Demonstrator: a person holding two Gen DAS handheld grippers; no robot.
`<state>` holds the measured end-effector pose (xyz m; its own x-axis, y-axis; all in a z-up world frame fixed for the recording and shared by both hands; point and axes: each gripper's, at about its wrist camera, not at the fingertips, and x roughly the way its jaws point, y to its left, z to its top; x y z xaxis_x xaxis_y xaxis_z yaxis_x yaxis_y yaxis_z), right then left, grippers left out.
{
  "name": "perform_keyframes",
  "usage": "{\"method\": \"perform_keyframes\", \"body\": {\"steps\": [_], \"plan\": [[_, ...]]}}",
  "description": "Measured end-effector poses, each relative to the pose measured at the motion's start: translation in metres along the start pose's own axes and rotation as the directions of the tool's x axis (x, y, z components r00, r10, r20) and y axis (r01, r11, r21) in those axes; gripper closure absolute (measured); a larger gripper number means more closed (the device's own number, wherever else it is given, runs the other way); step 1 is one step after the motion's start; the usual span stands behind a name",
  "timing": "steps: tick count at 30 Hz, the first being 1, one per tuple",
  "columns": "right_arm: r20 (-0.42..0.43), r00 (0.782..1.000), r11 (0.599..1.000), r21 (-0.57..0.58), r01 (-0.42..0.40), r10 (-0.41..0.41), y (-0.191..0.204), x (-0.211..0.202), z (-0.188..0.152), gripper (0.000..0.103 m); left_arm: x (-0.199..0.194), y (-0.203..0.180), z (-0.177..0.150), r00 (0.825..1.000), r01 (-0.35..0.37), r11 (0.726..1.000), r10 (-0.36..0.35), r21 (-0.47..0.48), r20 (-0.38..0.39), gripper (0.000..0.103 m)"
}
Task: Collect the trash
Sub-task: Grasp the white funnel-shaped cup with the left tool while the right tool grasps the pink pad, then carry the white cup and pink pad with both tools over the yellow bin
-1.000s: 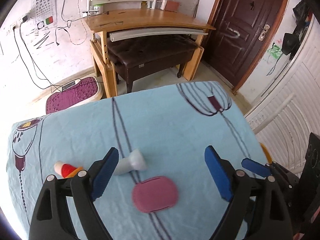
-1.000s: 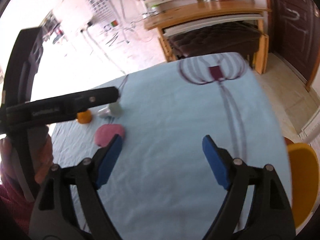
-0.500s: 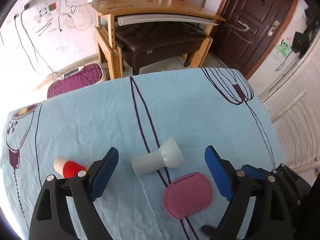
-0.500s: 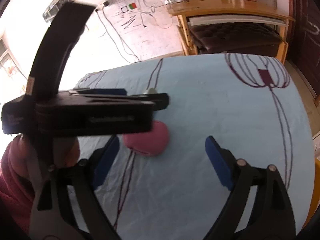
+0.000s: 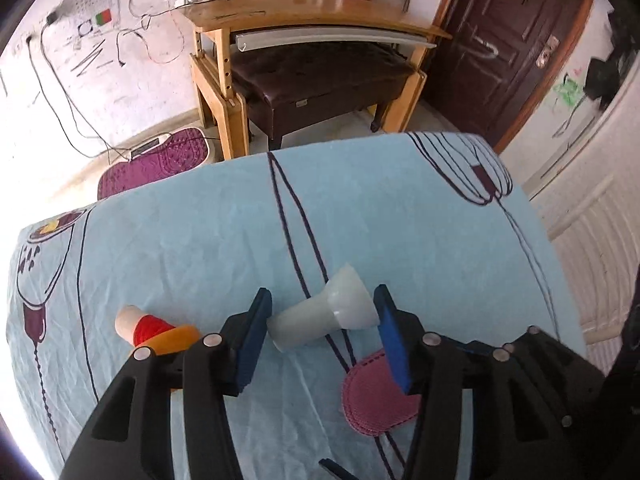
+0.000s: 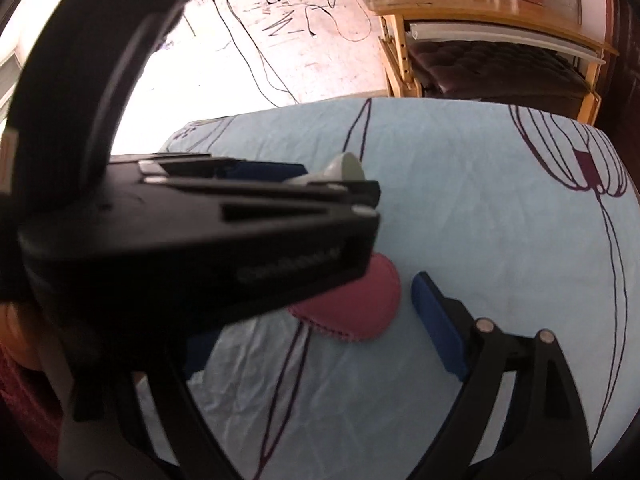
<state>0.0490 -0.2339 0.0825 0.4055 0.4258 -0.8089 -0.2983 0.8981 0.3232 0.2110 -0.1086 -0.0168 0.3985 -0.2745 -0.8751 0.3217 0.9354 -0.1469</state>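
A white funnel-shaped plastic piece [image 5: 324,316] lies on its side on the light blue tablecloth [image 5: 360,216]. My left gripper [image 5: 320,332] straddles it, its blue pads touching or nearly touching both ends; I cannot tell if it grips. A pink oval pad [image 5: 376,400] lies just right of it, partly under the right finger. A red thread spool with an orange ring [image 5: 154,330] lies to the left. In the right wrist view my right gripper [image 6: 316,332] is open above the pink pad [image 6: 352,304]; the left gripper's body [image 6: 200,240] hides its left finger.
A wooden desk [image 5: 312,12] with a dark brown bench [image 5: 320,76] stands beyond the table's far edge. A purple mat [image 5: 156,160] lies on the floor. A dark door [image 5: 512,40] is at the back right. Cables hang on the wall.
My left gripper has narrowed around the white funnel piece and come lower over it. My right gripper has moved left toward the pink pad, close beside the left gripper.
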Motion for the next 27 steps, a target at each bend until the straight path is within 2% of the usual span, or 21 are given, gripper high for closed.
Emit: {"method": "perform_keyframes", "body": {"steps": [7,10,13,15,17,19,21,27], "plan": [[-0.006,1.000,1.000,-0.005,0.028,-0.028,-0.005,0.000,0.003,0.017,-0.006,0.008,0.003,1.000,0.024,0.999,-0.024,-0.023,0.011,0.055],[-0.008,0.998,0.997,-0.037,0.065,-0.065,0.003,0.009,0.006,0.017,-0.019,0.014,0.004,0.998,0.055,0.997,-0.053,-0.045,0.043,0.055],[-0.003,0.995,0.993,-0.063,0.102,-0.102,0.009,0.013,0.005,0.017,-0.029,0.016,0.004,0.996,0.047,0.997,-0.042,-0.058,0.079,0.055],[0.001,0.988,0.984,-0.095,0.151,-0.152,0.010,0.015,0.008,0.027,-0.033,0.022,0.004,0.995,0.058,0.995,-0.051,-0.083,0.089,0.055],[0.007,0.986,0.980,-0.105,0.168,-0.168,0.011,0.016,0.008,0.031,-0.035,0.026,0.004,0.994,0.064,0.993,-0.054,-0.099,0.096,0.055],[0.019,0.982,0.977,-0.101,0.190,-0.189,0.008,0.014,0.009,0.049,-0.038,0.027,0.004,0.993,0.058,0.993,-0.047,-0.098,0.106,0.055],[0.025,0.985,0.983,-0.069,0.171,-0.170,0.001,0.011,0.009,0.056,-0.039,0.027,0.005,0.993,0.050,0.994,-0.039,-0.093,0.114,0.055],[0.080,0.988,0.992,0.025,0.128,-0.129,-0.019,-0.014,0.006,0.056,-0.038,0.024,0.003,0.993,0.030,0.996,-0.020,-0.087,0.117,0.055]]}}
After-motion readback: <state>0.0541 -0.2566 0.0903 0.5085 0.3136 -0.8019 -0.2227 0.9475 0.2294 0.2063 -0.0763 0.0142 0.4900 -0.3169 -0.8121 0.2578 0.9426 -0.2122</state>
